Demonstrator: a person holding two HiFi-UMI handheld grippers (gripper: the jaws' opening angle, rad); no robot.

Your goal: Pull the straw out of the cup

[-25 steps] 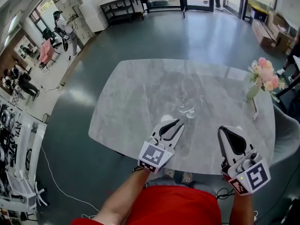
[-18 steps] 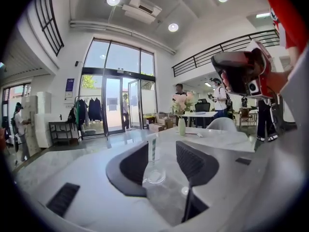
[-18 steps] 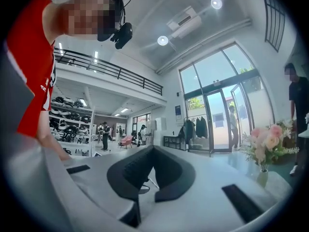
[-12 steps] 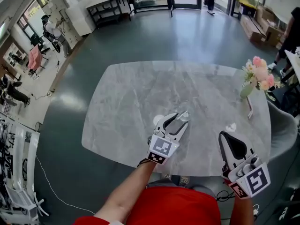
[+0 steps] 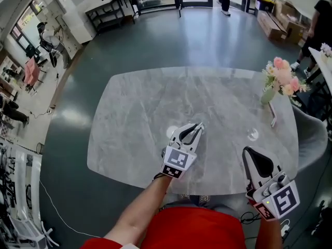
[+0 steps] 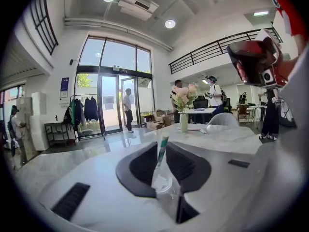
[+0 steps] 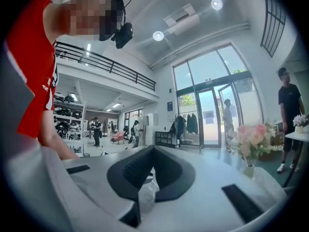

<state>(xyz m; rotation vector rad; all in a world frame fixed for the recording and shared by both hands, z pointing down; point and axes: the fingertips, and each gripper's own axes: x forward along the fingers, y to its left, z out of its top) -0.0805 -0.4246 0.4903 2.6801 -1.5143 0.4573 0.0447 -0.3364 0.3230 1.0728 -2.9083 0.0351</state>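
On the grey table [image 5: 135, 108] the left gripper [image 5: 197, 128] is clamping the clear cup [image 6: 164, 181], its jaws having just been closing on it, likely anchoring it against the coming pull. The right gripper [image 5: 250, 152] is waiting near the table's front edge, well apart from the cup, its jaws standing slightly parted and, as far as that view shows, pinching nothing. The green-striped straw [image 6: 162, 150] is standing in the cup, rising between the left jaws.
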